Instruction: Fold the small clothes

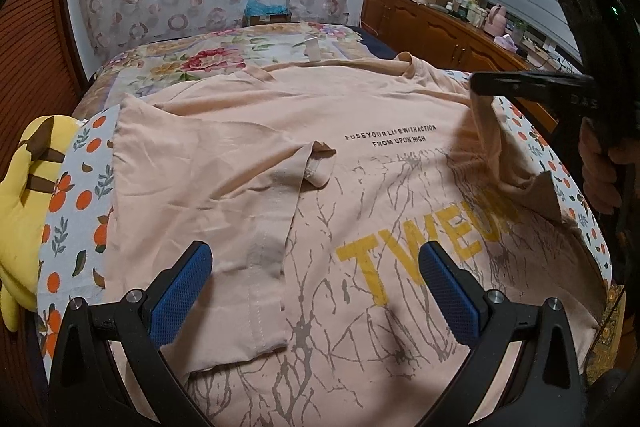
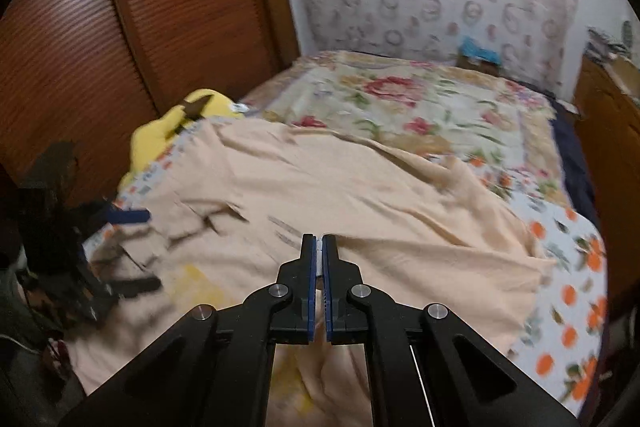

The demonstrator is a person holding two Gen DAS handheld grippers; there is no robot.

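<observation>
A peach T-shirt (image 1: 248,163) with yellow letters and grey branch print lies spread on the bed, its left side folded in over the front. My left gripper (image 1: 316,267) is open and empty, hovering just above the shirt's lower middle. My right gripper (image 1: 478,85) is shut on the shirt's right sleeve and lifts it off the bed. In the right wrist view the right gripper (image 2: 319,241) is shut with peach shirt (image 2: 360,195) cloth pinched between its pads. The left gripper (image 2: 132,223) shows there at the left, blurred.
The bed has an orange-print sheet (image 1: 80,211) and a floral blanket (image 1: 208,59) beyond. A yellow plush toy (image 1: 24,195) lies at the bed's left edge. A wooden cabinet (image 1: 440,27) with clutter stands at right. A slatted wooden wardrobe door (image 2: 120,27) is at left.
</observation>
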